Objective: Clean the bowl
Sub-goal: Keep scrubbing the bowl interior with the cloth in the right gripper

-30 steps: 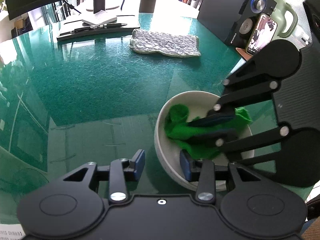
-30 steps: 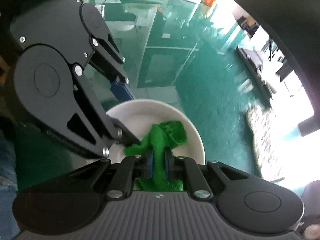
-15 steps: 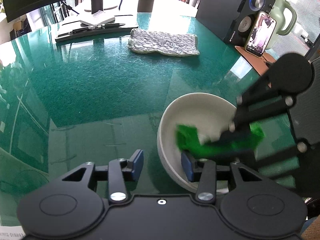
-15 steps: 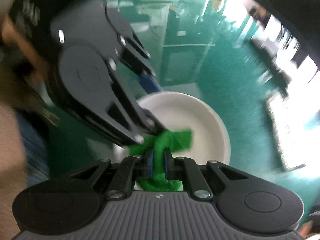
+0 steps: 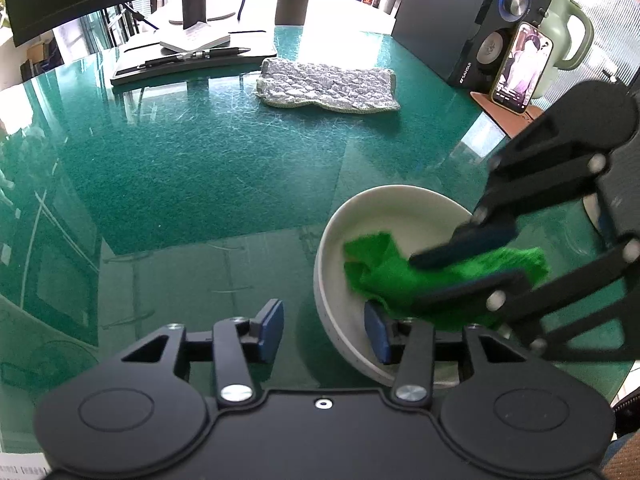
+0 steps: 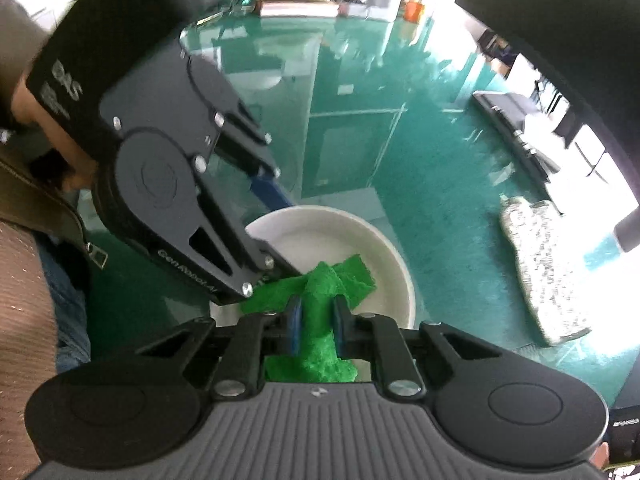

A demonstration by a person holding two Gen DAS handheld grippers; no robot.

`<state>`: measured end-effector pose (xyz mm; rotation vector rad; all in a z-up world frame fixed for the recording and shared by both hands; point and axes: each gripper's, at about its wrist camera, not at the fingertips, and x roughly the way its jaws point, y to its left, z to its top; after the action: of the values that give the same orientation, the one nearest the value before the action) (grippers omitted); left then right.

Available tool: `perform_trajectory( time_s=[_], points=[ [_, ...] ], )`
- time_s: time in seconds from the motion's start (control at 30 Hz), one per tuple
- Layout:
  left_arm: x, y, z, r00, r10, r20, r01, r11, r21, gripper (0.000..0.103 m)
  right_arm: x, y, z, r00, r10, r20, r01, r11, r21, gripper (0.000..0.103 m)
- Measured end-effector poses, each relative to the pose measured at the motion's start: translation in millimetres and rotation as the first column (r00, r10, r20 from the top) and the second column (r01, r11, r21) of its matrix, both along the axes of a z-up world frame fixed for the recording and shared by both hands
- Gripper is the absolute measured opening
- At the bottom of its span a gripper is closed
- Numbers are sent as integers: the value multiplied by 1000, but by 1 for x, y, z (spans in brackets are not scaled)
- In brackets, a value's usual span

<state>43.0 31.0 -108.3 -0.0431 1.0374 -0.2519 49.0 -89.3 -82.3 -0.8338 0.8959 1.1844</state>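
Observation:
A white bowl (image 5: 400, 208) stands on the green glass table; it also shows in the right wrist view (image 6: 352, 224). My left gripper (image 5: 324, 330) straddles the bowl's near rim, one blue finger outside and one inside; whether it presses the rim I cannot tell. My right gripper (image 6: 316, 320) is shut on a green cloth (image 6: 320, 312) and holds it inside the bowl. In the left wrist view the green cloth (image 5: 392, 272) lies against the bowl's inner wall, with the right gripper's fingers (image 5: 460, 248) clamped on it.
A grey quilted mat (image 5: 328, 86) lies further back on the table. A black tray with a pen (image 5: 192, 58), a speaker (image 5: 480, 24), a phone (image 5: 522, 68) and a pale green kettle (image 5: 568, 32) stand at the far edge.
My right gripper has swept the green cloth around inside the bowl, toward the near right side and back to the left. My left gripper and the bowl have barely moved.

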Motion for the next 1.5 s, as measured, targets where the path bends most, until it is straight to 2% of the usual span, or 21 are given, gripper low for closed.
perform_trajectory(
  time_s=[0.1, 0.17, 0.23, 0.3, 0.4, 0.5, 0.6, 0.63, 0.7, 0.8, 0.9, 1.0, 1.03, 1.13, 1.2, 1.27, 1.33, 1.5],
  points=[
    [0, 0, 0, 1000, -2, 1, 2, 1000, 3, 47, 2, 3, -6, 999, -34, -11, 33, 999, -31, 9],
    [0, 0, 0, 1000, -5, 2, 5, 1000, 5, 49, 3, 2, -5, 998, -42, -48, 40, 998, -40, 8],
    [0, -1, 0, 1000, -9, 4, 9, 1000, 10, 50, 1, 1, -3, 992, -25, -123, 21, 999, -35, 8],
    [0, -2, -1, 1000, -14, 5, 14, 1000, 14, 52, -1, 1, -3, 991, -2, -131, -3, 999, -42, 8],
    [0, -3, -1, 1000, -18, 5, 18, 1000, 20, 53, -6, 5, -5, 999, 51, -12, -52, 992, -111, 8],
    [1, -4, 0, 1000, -23, 4, 23, 999, 21, 54, -9, 11, -6, 989, 78, 126, -57, 985, -163, 8],
    [1, -5, 0, 1000, -29, 3, 29, 999, 23, 53, -12, 19, -6, 968, 90, 234, -61, 990, -130, 8],
    [0, -5, 0, 1000, -31, 4, 30, 999, 24, 54, -13, 20, -7, 965, 92, 245, -64, 991, -120, 7],
    [0, -4, -1, 1000, -28, 5, 27, 999, 21, 54, -11, 18, -6, 973, 70, 220, -46, 993, -109, 8],
    [-1, -5, -1, 1000, -26, 9, 26, 999, 25, 56, -12, 11, -5, 981, 71, 182, -45, 989, -142, 8],
    [-2, -7, -1, 999, -30, 10, 30, 999, 25, 58, -12, -3, 3, 996, 54, 73, -43, 989, -144, 8],
    [-2, -8, -2, 999, -31, 15, 30, 999, 28, 67, -12, -6, 6, 997, 33, -71, -39, 996, -83, 8],
    [-2, -7, -3, 1000, -25, 19, 24, 999, 26, 68, -12, -7, 6, 996, 25, -87, -32, 997, -72, 8],
    [-1, 0, -2, 1000, 1, 12, -1, 1000, -1, 71, -13, -11, 4, 995, 15, -98, -20, 999, -51, 8],
    [2, 6, 1, 1000, 7, 9, -7, 1000, -9, 76, -12, -13, 4, 995, 9, -102, -14, 999, -48, 8],
    [5, 13, 8, 999, 27, 37, -26, 999, -28, 88, -14, -14, 5, 996, 22, -86, -27, 998, -56, 9],
    [11, 18, 14, 997, 48, 61, -45, 998, -49, 95, -13, -13, 3, 997, 35, -72, -39, 997, -65, 9],
    [34, 10, 13, 997, 51, 55, -48, 998, -44, 97, -10, -7, -1, 998, 52, -36, -55, 994, -92, 9]
  ],
)
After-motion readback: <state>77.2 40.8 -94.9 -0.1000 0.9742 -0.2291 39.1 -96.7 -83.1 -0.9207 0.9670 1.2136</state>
